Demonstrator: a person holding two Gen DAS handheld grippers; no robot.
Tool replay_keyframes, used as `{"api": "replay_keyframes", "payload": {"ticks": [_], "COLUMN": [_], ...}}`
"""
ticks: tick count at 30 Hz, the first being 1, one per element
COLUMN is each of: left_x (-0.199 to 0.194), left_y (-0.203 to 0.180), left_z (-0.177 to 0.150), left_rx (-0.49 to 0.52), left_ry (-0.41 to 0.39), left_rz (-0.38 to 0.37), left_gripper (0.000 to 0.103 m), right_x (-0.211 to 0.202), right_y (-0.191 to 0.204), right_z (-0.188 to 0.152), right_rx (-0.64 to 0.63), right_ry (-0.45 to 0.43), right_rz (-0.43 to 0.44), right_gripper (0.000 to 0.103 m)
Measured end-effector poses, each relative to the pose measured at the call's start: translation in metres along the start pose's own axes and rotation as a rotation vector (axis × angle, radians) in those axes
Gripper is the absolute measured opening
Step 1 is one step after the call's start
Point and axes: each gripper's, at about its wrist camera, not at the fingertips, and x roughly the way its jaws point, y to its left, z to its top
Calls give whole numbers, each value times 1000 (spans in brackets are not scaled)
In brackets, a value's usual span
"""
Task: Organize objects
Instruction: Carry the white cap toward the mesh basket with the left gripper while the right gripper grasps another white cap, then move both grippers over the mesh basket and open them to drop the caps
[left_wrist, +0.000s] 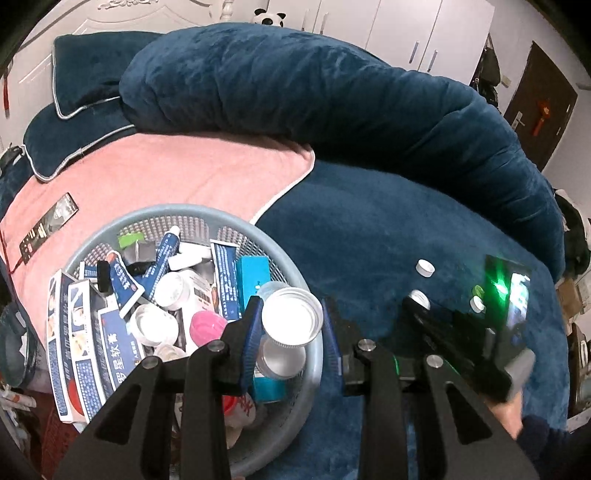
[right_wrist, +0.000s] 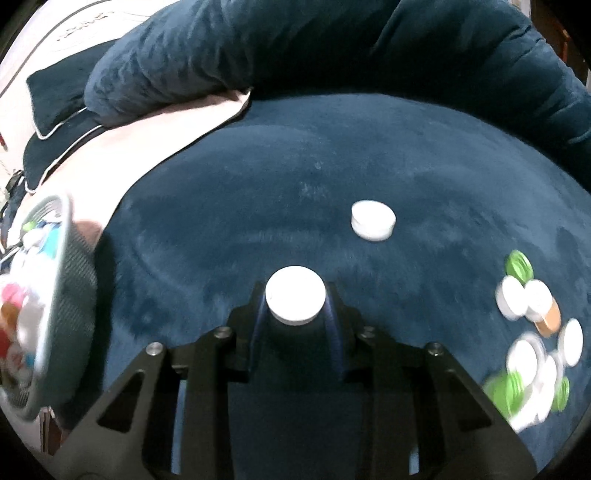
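Note:
My left gripper (left_wrist: 291, 319) is shut on an open white jar (left_wrist: 292, 316), held over the near right rim of a round blue-grey basket (left_wrist: 314, 373) full of boxes, tubes, lids and jars. My right gripper (right_wrist: 295, 301) is shut on a white cap (right_wrist: 295, 300), low over the dark blue bedspread (right_wrist: 314, 166). A second white cap (right_wrist: 373, 220) lies on the bedspread beyond it, to the right. In the left wrist view the right gripper (left_wrist: 417, 299) shows at the right, with the loose white cap (left_wrist: 424, 267) just beyond it.
A cluster of white, green and one tan caps (right_wrist: 532, 332) lies at the right on the bedspread. A pink towel (left_wrist: 166, 173) with a dark flat packet (left_wrist: 48, 229) lies left. A rolled blue duvet (left_wrist: 332, 92) borders the far side. The basket (right_wrist: 70, 302) sits at the left.

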Motion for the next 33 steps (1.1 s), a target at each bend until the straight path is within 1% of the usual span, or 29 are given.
{"api": "replay_keyframes", "payload": {"ticks": [5, 10, 14, 18, 26, 29, 32, 33], "left_x": [-2, -6, -10, -18, -20, -21, -21, -22], "left_y": [-1, 4, 20, 46, 102, 115, 119, 120], "left_z": [-1, -1, 2, 9, 17, 18, 17, 17], "left_rx": [14, 20, -7, -67, -197, -232, -241, -238], "left_ry": [1, -1, -6, -23, -21, -22, -22, -22], "left_rz": [17, 37, 42, 53, 61, 52, 38, 30], "left_gripper": [33, 33, 33, 33, 33, 33, 33, 33], "right_x": [-28, -49, -64, -77, -78, -78, -77, -80], "right_y": [7, 29, 55, 87, 160, 174, 179, 180], "right_z": [-18, -16, -4, 10, 37, 40, 42, 42], "right_rx": [-12, -32, -60, -81, -137, -120, -94, -93], "right_ry": [9, -7, -32, -55, -55, -48, -35, -40], "right_rz": [6, 19, 53, 111, 252, 307, 408, 405], "right_gripper": [30, 30, 30, 30, 30, 31, 32, 38]}}
